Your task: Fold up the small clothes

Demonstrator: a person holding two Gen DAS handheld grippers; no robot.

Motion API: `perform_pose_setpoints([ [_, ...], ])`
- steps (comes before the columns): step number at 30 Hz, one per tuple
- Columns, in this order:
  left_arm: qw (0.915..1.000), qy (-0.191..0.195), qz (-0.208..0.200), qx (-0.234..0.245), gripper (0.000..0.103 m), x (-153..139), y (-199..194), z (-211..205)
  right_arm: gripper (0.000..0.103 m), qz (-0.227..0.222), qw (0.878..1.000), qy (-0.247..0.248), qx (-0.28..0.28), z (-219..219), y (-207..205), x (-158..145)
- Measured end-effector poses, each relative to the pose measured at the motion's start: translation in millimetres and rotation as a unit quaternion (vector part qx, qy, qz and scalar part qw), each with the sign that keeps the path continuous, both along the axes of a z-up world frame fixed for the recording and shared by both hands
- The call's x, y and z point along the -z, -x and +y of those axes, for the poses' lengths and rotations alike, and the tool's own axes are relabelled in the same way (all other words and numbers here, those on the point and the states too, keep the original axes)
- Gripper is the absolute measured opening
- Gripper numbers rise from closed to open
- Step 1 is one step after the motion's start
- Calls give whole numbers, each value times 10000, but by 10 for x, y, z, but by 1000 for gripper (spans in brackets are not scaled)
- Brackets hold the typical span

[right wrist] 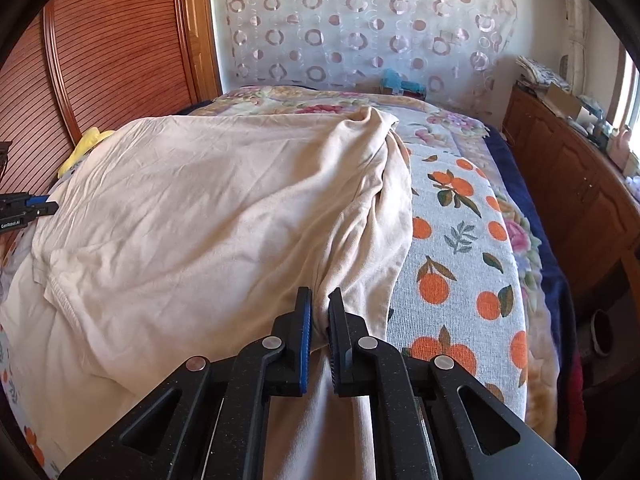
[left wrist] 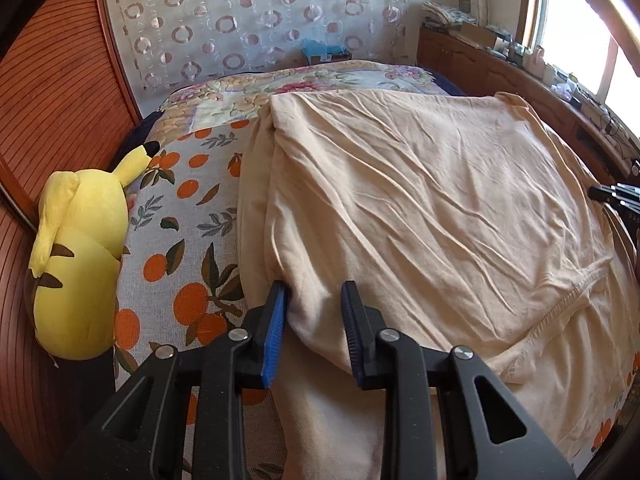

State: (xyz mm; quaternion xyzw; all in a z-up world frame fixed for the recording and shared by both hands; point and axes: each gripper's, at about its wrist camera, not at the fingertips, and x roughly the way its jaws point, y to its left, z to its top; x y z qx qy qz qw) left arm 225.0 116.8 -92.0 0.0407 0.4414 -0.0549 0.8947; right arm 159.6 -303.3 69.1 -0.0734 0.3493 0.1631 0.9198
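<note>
A cream-coloured garment [left wrist: 420, 200] lies spread and creased over the bed. In the left wrist view its near left corner fills the gap between the blue pads, with my left gripper [left wrist: 316, 292] shut on it. The cloth hangs down below the fingers. In the right wrist view the garment [right wrist: 220, 200] bunches into a fold at its near right edge, where my right gripper [right wrist: 320, 300] is shut on a pinch of it. Each gripper shows at the edge of the other's view: the right gripper [left wrist: 612, 194] and the left gripper [right wrist: 40, 206].
The bed carries an orange-print cover [left wrist: 180, 240] over a floral blanket. A yellow plush toy [left wrist: 80, 260] leans against the ribbed wooden panel [left wrist: 52, 100] on the left. A wooden cabinet [right wrist: 580, 184] with clutter runs along the right under the window. A patterned curtain hangs behind.
</note>
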Motion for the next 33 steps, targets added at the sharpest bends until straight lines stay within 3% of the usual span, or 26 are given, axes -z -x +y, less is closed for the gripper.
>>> perform_pose_setpoints([
  [1,10000,8,3,28,8,-8,9,-3,7,-18,10000,-8,-11,-4,-11,-17],
  [3,9999,93,-59,122,5,-50,46,-11,7,-92,9999,-62,-63,-14,9,-55],
  [10,9980,166,-595,101,4,-417,172,2,7,-376,9992,-6,-159,15,102,-197],
  [16,9961,280,-820,190,3,-660,277,-8,6,-601,9979,-57,-231,11,236,-311],
  [22,9906,520,-1227,294,3,-878,609,13,6,-747,9964,-139,-368,-97,450,-429],
  [25,9911,476,-1205,307,3,-865,625,13,6,-830,9958,114,-358,-99,509,-417],
  [31,9950,390,-889,231,3,-606,471,41,6,-357,9988,285,-183,-87,236,-203],
  [33,9956,388,-824,216,3,-552,450,52,14,-261,9994,186,-115,-115,186,-144],
])
